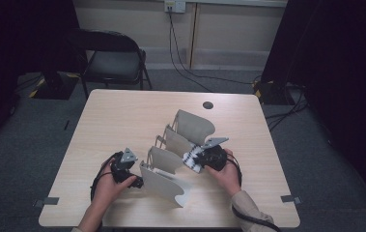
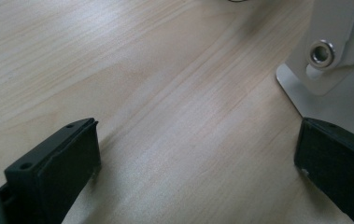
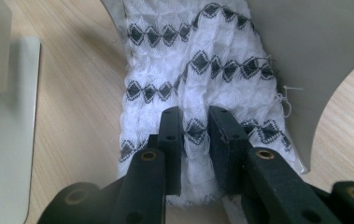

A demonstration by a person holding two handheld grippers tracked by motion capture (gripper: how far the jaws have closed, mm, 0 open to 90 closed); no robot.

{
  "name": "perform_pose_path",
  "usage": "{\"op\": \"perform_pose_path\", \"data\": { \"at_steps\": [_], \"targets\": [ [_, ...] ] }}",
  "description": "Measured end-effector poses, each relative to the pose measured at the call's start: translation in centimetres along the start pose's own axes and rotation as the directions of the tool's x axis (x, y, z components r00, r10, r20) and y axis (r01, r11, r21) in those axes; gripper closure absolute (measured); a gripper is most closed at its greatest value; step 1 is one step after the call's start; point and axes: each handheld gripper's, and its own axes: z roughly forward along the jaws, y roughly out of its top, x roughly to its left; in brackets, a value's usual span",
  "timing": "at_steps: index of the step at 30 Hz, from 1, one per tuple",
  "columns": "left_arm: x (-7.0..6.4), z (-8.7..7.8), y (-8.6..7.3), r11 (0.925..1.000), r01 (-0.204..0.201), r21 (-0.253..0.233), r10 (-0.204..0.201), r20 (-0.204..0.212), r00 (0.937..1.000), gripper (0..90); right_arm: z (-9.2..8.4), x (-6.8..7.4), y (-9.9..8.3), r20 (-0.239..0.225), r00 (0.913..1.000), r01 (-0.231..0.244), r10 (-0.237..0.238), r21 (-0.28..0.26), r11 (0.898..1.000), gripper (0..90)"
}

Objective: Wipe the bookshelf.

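Wood table [image 1: 122, 116]: pale grained top fills the middle of the high view; upper left quarter bare, open room along its left and far edges; a small dark round hole [image 1: 208, 105] near the far edge.
Floor and chair: grey carpet all round; a black folding chair [image 1: 113, 58] stands beyond the far left corner, cables trailing at upper right.
Rack [image 1: 171, 164]: off-white metal file rack with curved upright dividers, running from centre toward the lower middle; smooth, thin-edged plates, a rivet [image 2: 322, 52] at the upper right of the left gripper view.
Cloth [image 3: 198, 74]: white crinkled fabric with rows of black diamonds, lying against a divider at the rack's right side.
Right gripper [image 3: 195, 126]: jaws narrow, pinching a fold of the cloth at its near end; cloth stretches away toward the top of the right gripper view.
Left gripper [image 2: 198, 154]: jaws wide, bare wood between them, rack base just beside the right-hand jaw; well apart from the cloth.
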Motion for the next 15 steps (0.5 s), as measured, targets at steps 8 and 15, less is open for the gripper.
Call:
{"op": "perform_pose_path", "data": {
  "at_steps": [8,15],
  "targets": [
    [0.0,0.0,0.0,1.0,0.001,0.0,-0.001,0.0,1.0,0.0,0.0,0.1,0.0,0.005,0.9999,0.016,-0.016,0.0,1.0,75.6],
    [0.0,0.0,0.0,1.0,0.001,0.0,-0.001,0.0,1.0,0.0,-1.0,-0.5,-0.9,0.014,0.9999,0.007,-0.007,0.003,1.0,74.0]
  ]
}}
